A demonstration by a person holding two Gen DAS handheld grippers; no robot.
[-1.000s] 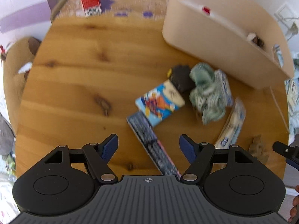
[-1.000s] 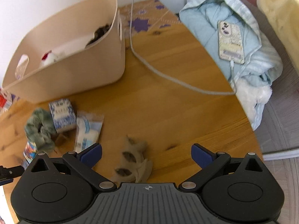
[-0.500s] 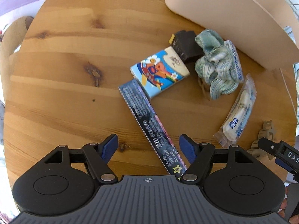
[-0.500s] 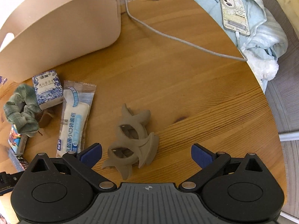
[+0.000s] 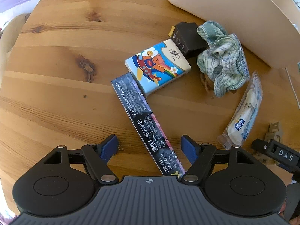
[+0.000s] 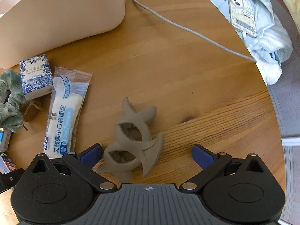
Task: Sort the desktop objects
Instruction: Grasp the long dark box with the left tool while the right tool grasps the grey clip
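My left gripper [image 5: 150, 146] is open, its jaws either side of the near end of a long dark box [image 5: 144, 123] lying on the round wooden table [image 5: 56, 56]. Beyond it lie a cartoon tissue pack [image 5: 157, 67], a small dark box [image 5: 187, 37], a green scrunchie [image 5: 221, 56] and a wrapped bread snack [image 5: 243, 112]. My right gripper [image 6: 147, 153] is open over a grey hair claw clip [image 6: 133, 138], which lies between the jaws, nearer the left one. The snack [image 6: 63, 116] and a blue-white tissue pack [image 6: 35, 73] lie to its left.
A beige storage bin [image 5: 234, 15] stands at the back of the table, also in the right wrist view [image 6: 61, 13]. A grey cable [image 6: 187, 30] crosses the table to a phone [image 6: 242, 13] on a light blue garment [image 6: 270, 43] beyond the right edge.
Both grippers have come lower and closer to the table. The dark box now lies between the left jaws and the claw clip between the right jaws. Both stay open.
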